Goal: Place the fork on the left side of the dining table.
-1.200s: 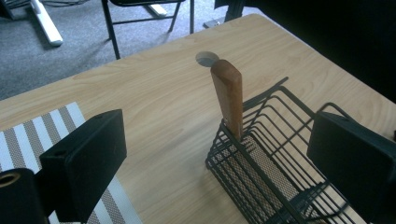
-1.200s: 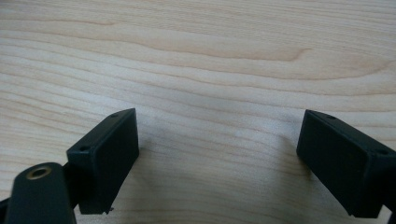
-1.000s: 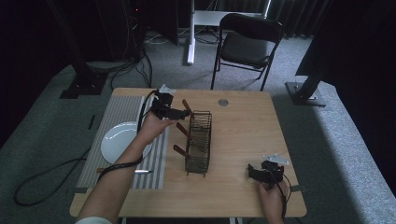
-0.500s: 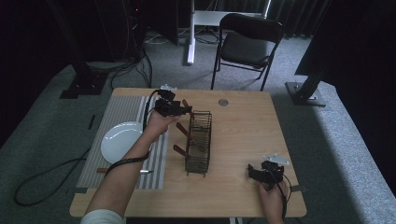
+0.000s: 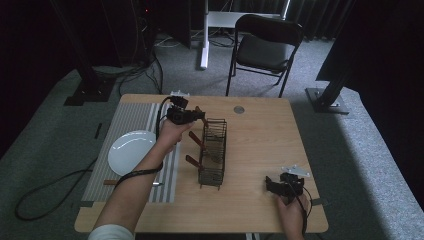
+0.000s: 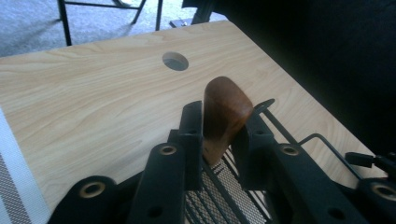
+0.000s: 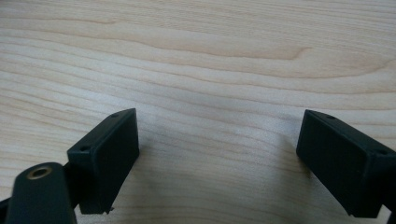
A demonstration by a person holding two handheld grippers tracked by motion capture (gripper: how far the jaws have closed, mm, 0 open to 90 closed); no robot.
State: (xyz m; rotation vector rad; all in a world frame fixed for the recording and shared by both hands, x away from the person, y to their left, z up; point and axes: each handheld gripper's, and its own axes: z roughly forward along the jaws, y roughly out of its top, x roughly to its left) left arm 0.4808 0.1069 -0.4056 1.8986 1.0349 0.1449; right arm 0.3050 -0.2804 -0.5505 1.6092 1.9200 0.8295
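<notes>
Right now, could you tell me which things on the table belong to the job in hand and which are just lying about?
In the job:
left gripper, shut on the wooden handle
wire basket, with two more handles sticking out of its side

Lying about:
white plate
striped mat
right gripper, open, low over bare table

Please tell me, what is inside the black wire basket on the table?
Brown wooden handles stick out of the wire basket on its left side. The left gripper holds one more handle above its rim. The lower ends of these utensils cannot be seen through the mesh.
</notes>
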